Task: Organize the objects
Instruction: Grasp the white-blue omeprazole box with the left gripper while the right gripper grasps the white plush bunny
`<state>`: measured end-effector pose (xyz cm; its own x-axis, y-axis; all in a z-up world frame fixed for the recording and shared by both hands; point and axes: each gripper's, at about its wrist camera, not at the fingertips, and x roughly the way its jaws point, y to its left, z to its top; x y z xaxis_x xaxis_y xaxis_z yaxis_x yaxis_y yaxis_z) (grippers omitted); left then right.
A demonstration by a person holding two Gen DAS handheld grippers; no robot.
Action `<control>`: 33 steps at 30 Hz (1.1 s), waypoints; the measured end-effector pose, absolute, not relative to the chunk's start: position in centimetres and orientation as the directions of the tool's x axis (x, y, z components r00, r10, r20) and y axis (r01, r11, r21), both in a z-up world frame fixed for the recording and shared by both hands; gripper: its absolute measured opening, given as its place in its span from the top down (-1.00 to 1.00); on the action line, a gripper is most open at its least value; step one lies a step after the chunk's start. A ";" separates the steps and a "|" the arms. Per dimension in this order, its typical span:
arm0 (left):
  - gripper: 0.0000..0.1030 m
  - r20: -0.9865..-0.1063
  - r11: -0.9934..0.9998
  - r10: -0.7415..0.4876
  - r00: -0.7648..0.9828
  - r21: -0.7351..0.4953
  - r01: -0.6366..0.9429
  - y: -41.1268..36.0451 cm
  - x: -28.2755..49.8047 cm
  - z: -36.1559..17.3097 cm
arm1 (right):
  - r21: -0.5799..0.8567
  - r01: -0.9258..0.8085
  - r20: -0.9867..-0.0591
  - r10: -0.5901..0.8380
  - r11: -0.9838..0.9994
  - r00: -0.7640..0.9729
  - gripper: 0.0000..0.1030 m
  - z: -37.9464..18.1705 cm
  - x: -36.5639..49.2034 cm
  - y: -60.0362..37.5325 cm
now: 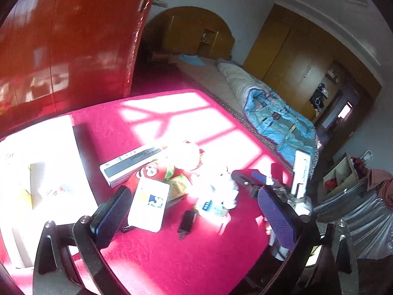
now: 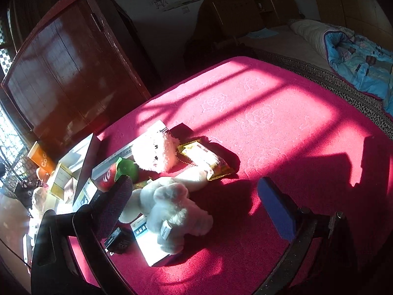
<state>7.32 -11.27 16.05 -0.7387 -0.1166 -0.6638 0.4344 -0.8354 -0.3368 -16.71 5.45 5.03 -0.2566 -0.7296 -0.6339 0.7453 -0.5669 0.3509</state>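
Observation:
On the red cloth lies a heap of objects. A white plush bear (image 2: 172,209) sprawls over a white carton (image 2: 147,243), between the fingers of my open right gripper (image 2: 196,206). Behind it lie a yellow snack packet (image 2: 206,158), a red and green toy (image 2: 118,172) and a long grey box (image 2: 118,157). My left gripper (image 1: 196,217) hangs open above the heap's near side, over a black charger (image 1: 186,222) and beside a white printed box (image 1: 149,205). The long grey box (image 1: 132,166) lies beyond it. The plush (image 1: 216,189) is washed out by sunlight.
A white storage box (image 1: 36,172) holding small cartons stands at the left of the cloth. A dark red wooden cabinet (image 2: 73,73) rises behind it. A bed with a blue quilt (image 1: 277,120) runs along the far right. A silver bag (image 1: 363,216) sits past the right edge.

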 end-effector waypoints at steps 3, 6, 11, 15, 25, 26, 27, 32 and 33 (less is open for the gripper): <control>-0.99 -0.694 -0.839 -0.126 -0.709 -0.306 0.450 -12.4 6.6 12.2 | 0.321 0.788 -0.658 -0.722 -0.525 -0.213 -0.99 4.6 -16.3 4.0; -0.99 -0.712 -0.852 -0.152 -0.685 -0.257 0.456 -12.9 5.6 9.8 | 0.238 0.823 -0.690 -0.686 -0.515 -0.230 -0.99 3.8 -15.7 2.5; -1.00 -0.764 -0.847 -0.153 -0.626 -0.225 0.482 -13.7 4.1 6.3 | 0.207 0.837 -0.718 -0.660 -0.506 -0.221 -0.99 2.1 -15.8 0.9; -0.99 -0.793 -0.857 -0.152 -0.590 -0.192 0.478 -13.6 3.0 4.3 | 0.260 0.832 -0.724 -0.669 -0.491 -0.168 -0.99 1.3 -16.1 0.1; -0.03 -0.819 -0.833 -0.223 -0.529 -0.122 0.540 -14.1 3.0 2.5 | 0.334 0.838 -0.704 -0.705 -0.431 -0.082 -0.52 0.6 -15.6 -0.2; -0.01 -0.813 -0.833 -0.222 -0.538 -0.128 0.538 -14.0 3.1 2.5 | 0.371 0.837 -0.684 -0.728 -0.403 -0.047 -0.17 0.8 -15.5 -0.1; 0.00 -0.805 -0.831 -0.222 -0.550 -0.139 0.539 -13.8 3.4 2.6 | 0.383 0.835 -0.683 -0.730 -0.396 -0.033 -0.13 0.9 -15.4 -0.1; 0.00 -0.754 -0.817 -0.252 -0.606 -0.169 0.551 -12.8 4.7 4.2 | 0.336 0.849 -0.676 -0.732 -0.409 -0.085 -0.09 1.7 -14.4 0.3; 0.00 -0.744 -0.815 -0.264 -0.613 -0.167 0.554 -12.6 5.0 4.5 | 0.340 0.843 -0.667 -0.739 -0.416 -0.096 -0.09 2.0 -14.5 0.6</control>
